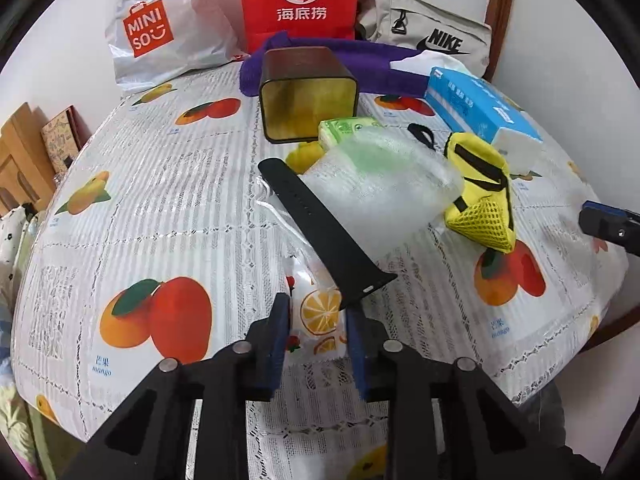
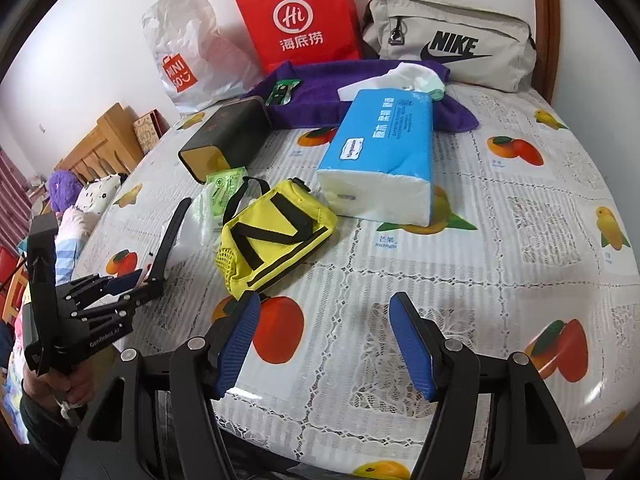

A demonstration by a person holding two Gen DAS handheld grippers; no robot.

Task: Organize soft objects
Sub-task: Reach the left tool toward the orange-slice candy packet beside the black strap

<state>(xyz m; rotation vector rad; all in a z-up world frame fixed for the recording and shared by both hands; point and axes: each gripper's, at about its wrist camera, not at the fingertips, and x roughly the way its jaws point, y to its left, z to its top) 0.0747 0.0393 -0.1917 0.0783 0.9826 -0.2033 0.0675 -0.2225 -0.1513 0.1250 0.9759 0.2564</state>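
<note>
We see a round table covered with a fruit-print cloth. The left gripper has its jaws drawn close together around the near end of a black watch strap; the right finger seems to touch the strap end, but we cannot tell for sure whether both pads press it. Between the fingers there is also a small plastic packet with orange slices. The strap lies over a clear plastic bag, its far end pointing to a dark open tin lying on its side. The right gripper hangs over bare cloth with jaws spread and nothing between them. Just beyond it lies a yellow mesh pouch, beside a blue tissue pack. A purple towel lies at the back, before a red paper bag.
</note>
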